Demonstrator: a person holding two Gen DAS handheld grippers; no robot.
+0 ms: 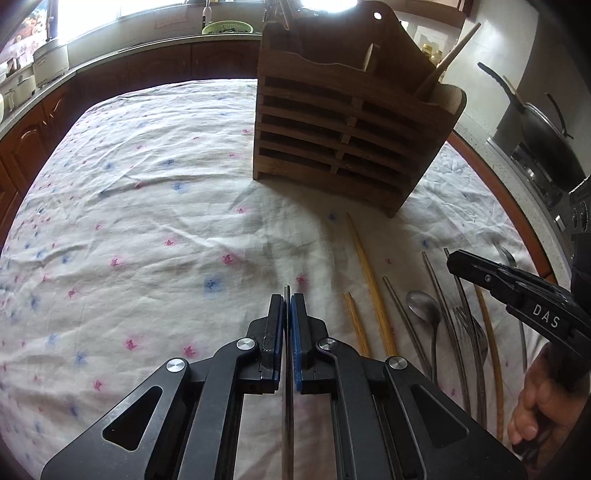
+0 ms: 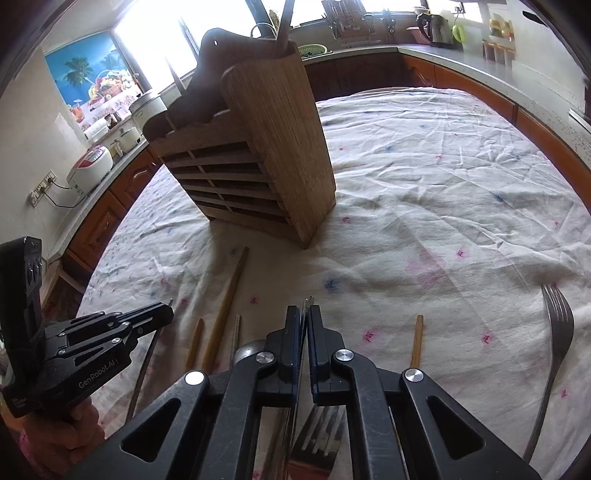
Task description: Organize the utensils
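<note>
My left gripper point(image 1: 287, 298) is shut on a thin metal chopstick point(image 1: 286, 290), whose tip pokes out past the blue pads while its shaft runs back between the jaws. From the right wrist view it point(image 2: 170, 311) hovers low at the left. My right gripper point(image 2: 304, 309) is shut on metal chopsticks point(image 2: 307, 301) above a fork point(image 2: 317, 435). Loose on the cloth lie wooden chopsticks point(image 1: 371, 280), a spoon point(image 1: 423, 304), a fork point(image 1: 471, 325) and more metal chopsticks point(image 1: 402, 314). The slatted wooden utensil holder point(image 1: 343, 129) stands upright beyond them, with a wooden handle point(image 1: 454, 55) in it.
A wrinkled floral tablecloth point(image 1: 147, 192) covers the table. Another fork point(image 2: 557, 332) and a short wooden chopstick point(image 2: 417, 343) lie to the right. A wok point(image 1: 543, 136) sits on the stove at the far right. Counters with cookers point(image 2: 92, 166) and a kettle point(image 2: 436, 26) ring the table.
</note>
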